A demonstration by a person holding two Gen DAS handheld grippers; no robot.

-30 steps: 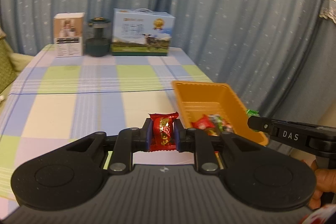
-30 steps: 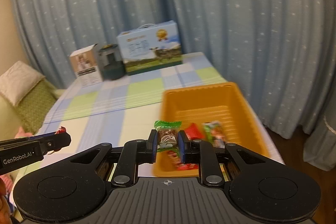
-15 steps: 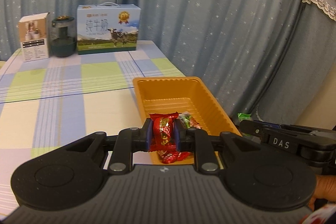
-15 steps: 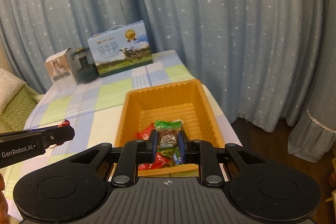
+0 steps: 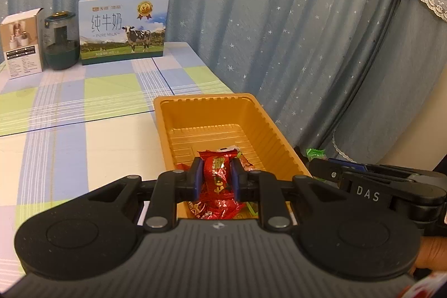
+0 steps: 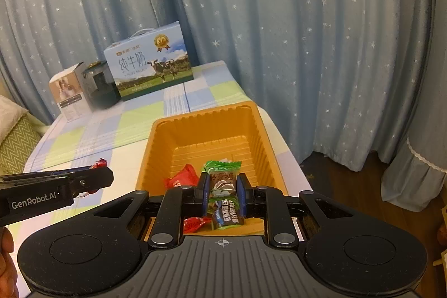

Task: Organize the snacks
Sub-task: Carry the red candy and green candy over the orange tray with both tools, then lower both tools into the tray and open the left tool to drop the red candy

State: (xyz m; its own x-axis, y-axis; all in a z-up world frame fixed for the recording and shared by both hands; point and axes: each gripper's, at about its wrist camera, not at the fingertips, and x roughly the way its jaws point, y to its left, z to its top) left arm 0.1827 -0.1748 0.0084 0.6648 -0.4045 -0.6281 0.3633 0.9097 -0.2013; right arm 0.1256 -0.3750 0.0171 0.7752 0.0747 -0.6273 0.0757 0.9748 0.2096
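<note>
- Left wrist view: left tongs (image 5: 215, 180) clamped on a red snack packet (image 5: 216, 176), blue pads pressing both its sides, held above the near end of the orange tray (image 5: 195, 108).
- Same view: tray set at the right edge of the checked worktop (image 5: 83, 130); more red wrappers on the tray floor below the held packet, far half bare.
- Same view: right tongs (image 5: 315, 159) reaching in from the right, just beside the tray's right rim, a green wrapper tip poking from them.
- Same view: milk carton (image 5: 123, 27), dark jar (image 5: 60, 43) and small white box (image 5: 22, 43) lined up at the far end, well apart from the tray.
- Right wrist view: right tongs (image 6: 223, 190) closed on a green-and-brown candy packet (image 6: 222, 180), hanging over the tray's near end (image 6: 201, 113).
- Same view: loose red wrappers (image 6: 181, 176) inside the tray; left tongs (image 6: 97, 178) at left over the worktop, near the tray's left wall, red wrapper showing at the tip.
- Likely risk: both packets poised over the same near corner, so a release close to the rim could send one sliding out onto the worktop or off the table edge.
- Further risk: two sets of tongs converging on one narrow tray, so a bump could shove the light tray toward the worktop's drop-off at right.
- Lesser risk: crinkly foil clinging to a pad on release.
</note>
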